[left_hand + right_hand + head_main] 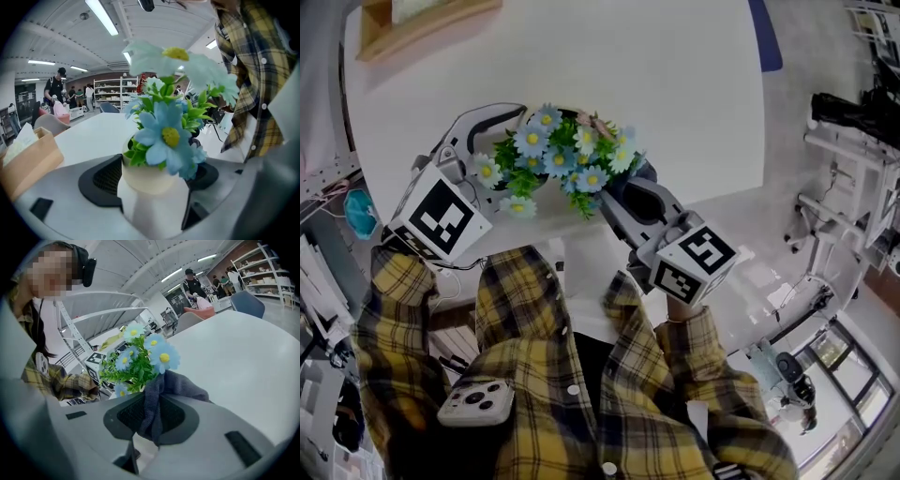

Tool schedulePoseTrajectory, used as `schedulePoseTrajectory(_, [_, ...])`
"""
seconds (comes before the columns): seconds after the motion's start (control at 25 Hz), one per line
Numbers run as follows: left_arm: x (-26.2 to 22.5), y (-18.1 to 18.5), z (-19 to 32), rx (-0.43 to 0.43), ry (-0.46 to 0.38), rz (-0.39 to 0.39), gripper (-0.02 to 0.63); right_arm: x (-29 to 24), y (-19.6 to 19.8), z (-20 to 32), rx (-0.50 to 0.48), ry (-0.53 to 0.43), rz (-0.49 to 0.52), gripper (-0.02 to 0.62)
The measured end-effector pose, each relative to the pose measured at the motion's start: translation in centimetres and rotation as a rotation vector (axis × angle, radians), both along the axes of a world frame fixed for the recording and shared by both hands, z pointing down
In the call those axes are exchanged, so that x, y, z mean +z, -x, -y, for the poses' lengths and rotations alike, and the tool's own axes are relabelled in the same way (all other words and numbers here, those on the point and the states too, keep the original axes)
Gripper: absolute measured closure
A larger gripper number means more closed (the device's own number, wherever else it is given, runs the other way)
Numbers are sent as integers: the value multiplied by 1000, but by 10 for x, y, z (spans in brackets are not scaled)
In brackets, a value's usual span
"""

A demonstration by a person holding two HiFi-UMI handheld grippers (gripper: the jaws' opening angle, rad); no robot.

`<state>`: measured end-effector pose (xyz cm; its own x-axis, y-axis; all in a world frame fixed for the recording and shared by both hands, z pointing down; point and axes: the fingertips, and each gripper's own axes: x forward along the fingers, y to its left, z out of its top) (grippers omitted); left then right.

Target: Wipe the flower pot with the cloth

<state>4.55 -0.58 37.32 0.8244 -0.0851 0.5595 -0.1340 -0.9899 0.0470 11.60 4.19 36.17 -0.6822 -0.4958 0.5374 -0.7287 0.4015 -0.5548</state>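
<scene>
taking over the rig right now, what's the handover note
Left tool: open, jaws either side of the cream flower pot, not gripping it.
Right tool: shut on the grey cloth, held beside the blue flowers.
Pot stands upright on the white table.
Done: cloth in the tool and brought to the flowers.
To do: wipe the pot; how much is already wiped does not show.

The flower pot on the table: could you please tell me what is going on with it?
A person works with two hand-held grippers. The left gripper has its jaws spread around the flower pot of blue daisies, at the near edge of the white table. The right gripper is shut on a grey cloth, held up beside the daisies.
</scene>
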Motion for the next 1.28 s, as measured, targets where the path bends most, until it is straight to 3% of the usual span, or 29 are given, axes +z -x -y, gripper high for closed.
schedulePoseTrajectory(0.4, [-3,0,1,22,3,-5,236,1,5,9,-34,8,24,533])
schedulePoseTrajectory(0.84, [2,3,1,81,2,21,238,5,-11,34,-32,-9,-13,533])
schedulePoseTrajectory(1.28, [2,7,0,208,17,63,239,4,-12,43,-163,-19,-15,533])
